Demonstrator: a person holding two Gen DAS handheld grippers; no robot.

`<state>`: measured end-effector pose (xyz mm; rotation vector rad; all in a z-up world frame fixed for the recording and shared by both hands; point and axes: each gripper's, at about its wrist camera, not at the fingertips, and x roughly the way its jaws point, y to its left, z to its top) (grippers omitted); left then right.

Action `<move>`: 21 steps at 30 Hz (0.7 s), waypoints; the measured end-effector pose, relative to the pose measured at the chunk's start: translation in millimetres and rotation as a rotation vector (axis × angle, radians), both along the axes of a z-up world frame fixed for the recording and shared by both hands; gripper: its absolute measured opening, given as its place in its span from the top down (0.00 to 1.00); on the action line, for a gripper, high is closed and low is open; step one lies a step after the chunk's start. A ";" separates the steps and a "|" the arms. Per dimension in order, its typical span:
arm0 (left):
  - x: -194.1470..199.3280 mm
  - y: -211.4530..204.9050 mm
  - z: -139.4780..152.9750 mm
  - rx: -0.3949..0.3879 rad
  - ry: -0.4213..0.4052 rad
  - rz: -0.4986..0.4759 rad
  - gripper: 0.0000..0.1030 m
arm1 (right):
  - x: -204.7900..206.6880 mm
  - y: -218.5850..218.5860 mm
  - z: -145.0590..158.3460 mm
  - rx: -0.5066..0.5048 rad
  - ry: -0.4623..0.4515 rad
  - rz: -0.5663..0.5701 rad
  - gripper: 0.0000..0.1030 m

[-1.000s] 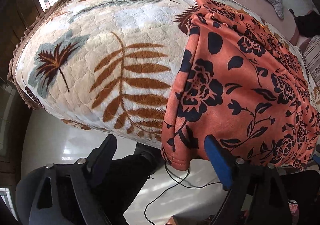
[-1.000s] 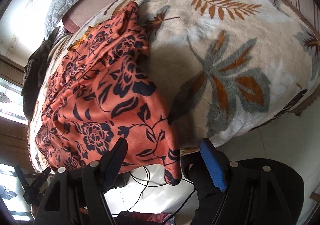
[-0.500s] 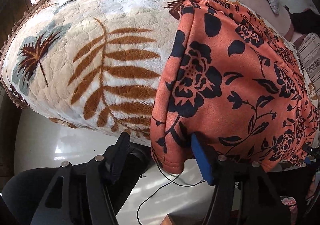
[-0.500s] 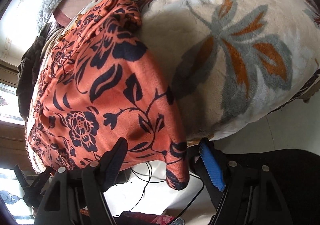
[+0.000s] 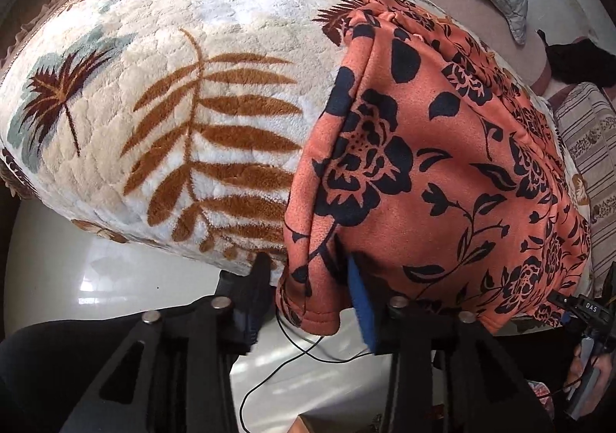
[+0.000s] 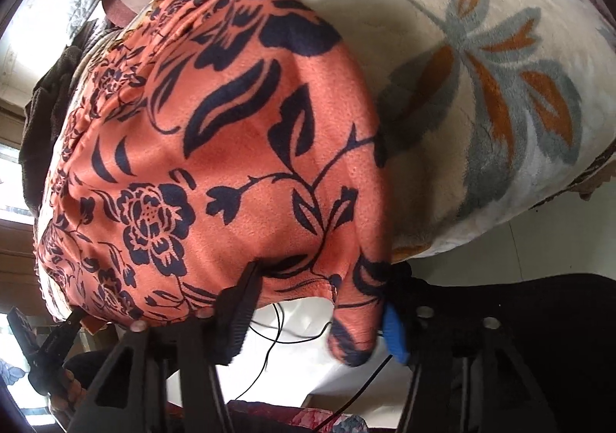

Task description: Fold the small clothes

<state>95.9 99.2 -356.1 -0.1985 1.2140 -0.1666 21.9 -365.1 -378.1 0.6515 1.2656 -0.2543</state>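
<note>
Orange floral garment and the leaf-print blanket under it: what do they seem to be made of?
The orange floral garment looks like soft brushed fleece or velour: matte, fine nap, thick stitched hem. The leaf-print blanket looks like plush pile fleece, probably synthetic: fluffy tufted surface with a quilted, pebbled texture. Exact fibres can't be told.

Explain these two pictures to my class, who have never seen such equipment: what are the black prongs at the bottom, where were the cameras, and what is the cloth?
No robot here: a person holds a two-finger gripper in each hand, each with a fisheye camera looking along its fingers. One picture comes from the left gripper, the other from the right gripper. The black prongs are those fingers. An orange fleece garment with dark blue flowers lies on a cream plush blanket with brown and grey leaves, its hem hanging over the edge. Both grippers are open, each straddling a lower corner of the hem; nothing is gripped yet. A thin black cable lies on the pale floor below.
</note>
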 end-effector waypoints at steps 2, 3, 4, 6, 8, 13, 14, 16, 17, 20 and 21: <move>-0.6 -3.2 -0.9 0.019 -0.013 -0.013 0.48 | -0.2 1.8 -0.7 -0.002 -0.035 0.015 0.38; -0.1 -4.8 -1.8 0.013 -0.014 -0.014 0.51 | -0.3 3.6 -0.3 -0.011 -0.046 0.031 0.41; 0.1 -2.0 -2.2 -0.014 -0.013 -0.018 0.68 | -0.5 3.7 0.3 -0.010 -0.055 0.038 0.52; 0.1 -1.4 -1.9 -0.068 -0.009 -0.027 0.87 | 0.4 10.5 5.1 -0.021 -0.056 0.057 0.68; -1.9 -1.7 0.9 -0.058 -0.023 -0.029 0.93 | -0.3 15.0 12.7 -0.049 -0.061 0.083 0.84; -11.8 -5.5 33.1 -0.070 -0.124 -0.070 0.95 | -5.2 25.2 44.8 -0.017 -0.125 0.124 0.91; -14.1 -5.1 41.8 -0.076 -0.144 -0.083 0.95 | -6.6 27.2 52.1 -0.003 -0.146 0.130 0.92; -18.0 -3.4 58.2 -0.088 -0.177 -0.100 0.95 | -9.4 28.1 66.8 0.016 -0.188 0.138 0.92; -19.3 -2.6 65.1 -0.092 -0.188 -0.105 0.95 | -9.7 28.4 74.3 0.024 -0.207 0.142 0.92; -23.8 -0.4 82.1 -0.101 -0.227 -0.119 0.95 | -9.4 24.6 92.8 0.068 -0.264 0.143 0.92; -24.9 -0.1 84.8 -0.106 -0.236 -0.123 0.95 | -9.6 22.4 97.5 0.079 -0.278 0.144 0.92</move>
